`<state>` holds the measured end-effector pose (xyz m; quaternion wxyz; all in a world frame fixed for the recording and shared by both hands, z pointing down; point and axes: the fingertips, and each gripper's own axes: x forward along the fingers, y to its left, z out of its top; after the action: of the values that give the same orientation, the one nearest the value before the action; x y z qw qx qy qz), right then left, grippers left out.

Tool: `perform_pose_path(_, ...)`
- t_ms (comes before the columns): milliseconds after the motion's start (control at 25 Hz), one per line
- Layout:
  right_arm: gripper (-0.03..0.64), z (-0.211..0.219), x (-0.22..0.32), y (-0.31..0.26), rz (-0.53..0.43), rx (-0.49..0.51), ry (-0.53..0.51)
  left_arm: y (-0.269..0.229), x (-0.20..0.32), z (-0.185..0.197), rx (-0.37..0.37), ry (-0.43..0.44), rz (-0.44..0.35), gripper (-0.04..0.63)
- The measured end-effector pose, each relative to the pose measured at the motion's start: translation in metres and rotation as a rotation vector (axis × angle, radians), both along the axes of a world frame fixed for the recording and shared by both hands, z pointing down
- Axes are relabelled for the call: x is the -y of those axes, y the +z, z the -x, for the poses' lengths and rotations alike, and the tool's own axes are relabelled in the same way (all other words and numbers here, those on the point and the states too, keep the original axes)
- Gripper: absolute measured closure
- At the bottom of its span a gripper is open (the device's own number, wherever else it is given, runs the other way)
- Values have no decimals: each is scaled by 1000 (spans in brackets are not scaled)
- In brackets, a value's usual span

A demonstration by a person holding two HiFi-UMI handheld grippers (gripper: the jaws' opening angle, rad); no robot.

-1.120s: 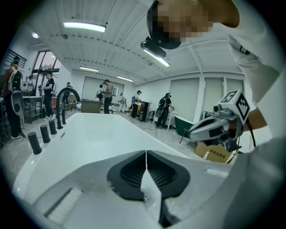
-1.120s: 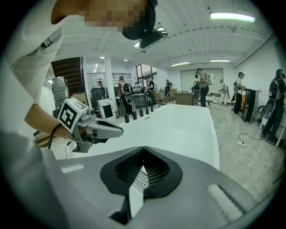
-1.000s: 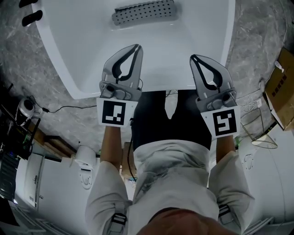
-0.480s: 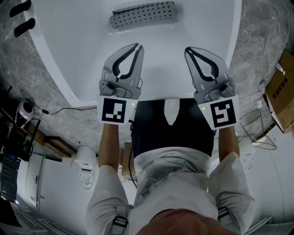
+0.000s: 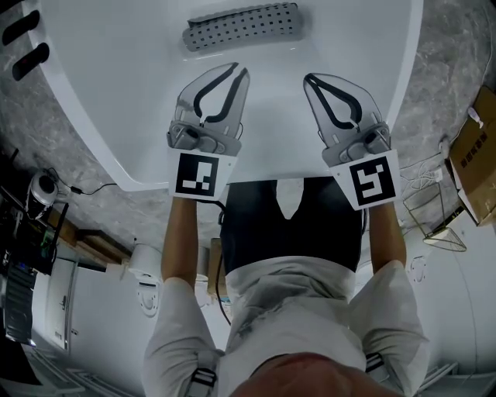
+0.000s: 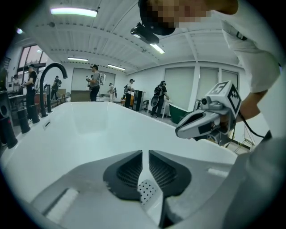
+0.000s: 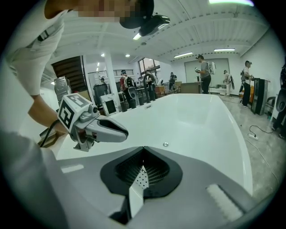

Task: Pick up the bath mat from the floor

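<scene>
The left gripper (image 5: 239,70) hangs over the white bathtub (image 5: 116,101). Its jaws are just parting, with a thin slit between the tips and nothing held in it. Beside it, a little apart, the right gripper (image 5: 308,77) has its jaws together at the tips, and they too hold nothing. Neither gripper touches the tub.

Beyond both tips, the bath mat (image 5: 242,23) lies flat on the tub's bottom, well apart from the jaws. It is a grey, oblong mat pierced all over with rows of small holes. In the left gripper view a strip of it (image 6: 146,192) shows through the gap behind the jaws.
</scene>
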<state>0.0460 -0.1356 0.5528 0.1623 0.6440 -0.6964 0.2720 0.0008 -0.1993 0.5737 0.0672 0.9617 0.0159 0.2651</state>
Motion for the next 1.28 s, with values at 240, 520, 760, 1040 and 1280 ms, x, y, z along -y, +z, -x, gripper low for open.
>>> perform_pose_path(240, 614, 4, 12, 19, 17, 17, -14, 27, 9, -4, 35, -1, 14, 543)
perform_pose_path(520, 614, 1, 19, 42, 29, 36, -22, 67, 17, -5, 107, 8, 16, 499)
perform_pose_path(760, 615, 4, 19, 62, 53, 71, -19, 100, 15, -7, 146, 61, -15, 459)
perform_pose_path(1040, 614, 7, 22, 84, 79, 92, -36, 150, 13, -2, 219, 173, -58, 423)
perform_pose_path(1280, 614, 7, 21, 106, 98, 116, -43, 179, 14, -5, 252, 217, -60, 399)
